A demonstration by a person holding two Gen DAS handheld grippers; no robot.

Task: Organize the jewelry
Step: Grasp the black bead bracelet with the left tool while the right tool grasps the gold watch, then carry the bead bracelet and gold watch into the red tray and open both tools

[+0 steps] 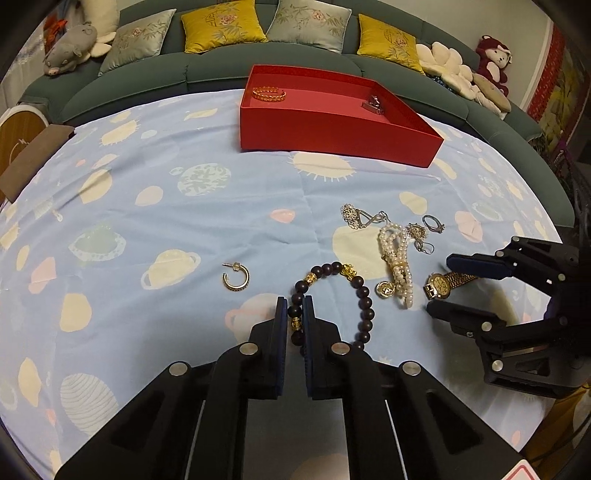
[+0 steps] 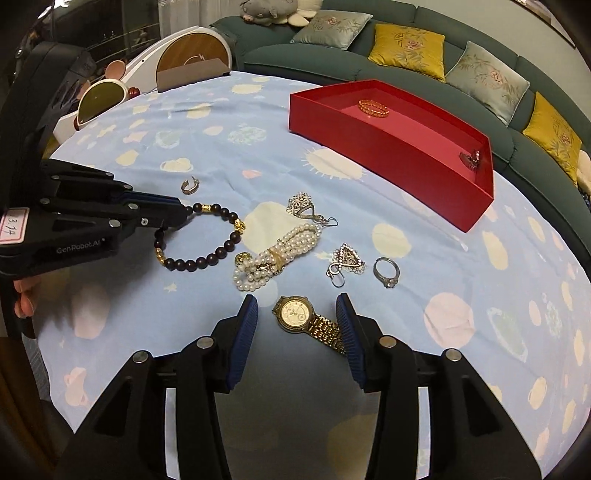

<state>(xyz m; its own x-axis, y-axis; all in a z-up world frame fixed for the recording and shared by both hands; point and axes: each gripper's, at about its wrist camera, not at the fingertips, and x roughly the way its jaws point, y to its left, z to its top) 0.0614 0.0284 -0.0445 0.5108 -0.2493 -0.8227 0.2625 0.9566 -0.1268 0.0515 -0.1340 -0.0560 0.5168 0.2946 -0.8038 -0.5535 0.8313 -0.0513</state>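
My left gripper [image 1: 295, 306] is shut on a dark bead bracelet [image 1: 364, 295] with gold charms; the rest of the bracelet lies on the cloth. It also shows in the right wrist view [image 2: 207, 258], held by the left gripper [image 2: 184, 214]. My right gripper [image 2: 297, 314] is open, its fingers on either side of a gold watch [image 2: 295, 314], which also shows in the left wrist view [image 1: 439, 286]. A red box [image 1: 332, 114] at the back holds a gold bangle [image 1: 269, 94] and a small dark piece [image 1: 373, 103].
On the blue planet-print cloth [image 1: 184, 229] lie a gold hoop earring [image 1: 236, 278], a pearl strand [image 2: 273, 258], a silver snowflake pendant [image 2: 301, 205], a triangular earring [image 2: 347, 258] and a silver ring [image 2: 386, 273]. A green sofa with cushions [image 1: 221, 26] curves behind the table.
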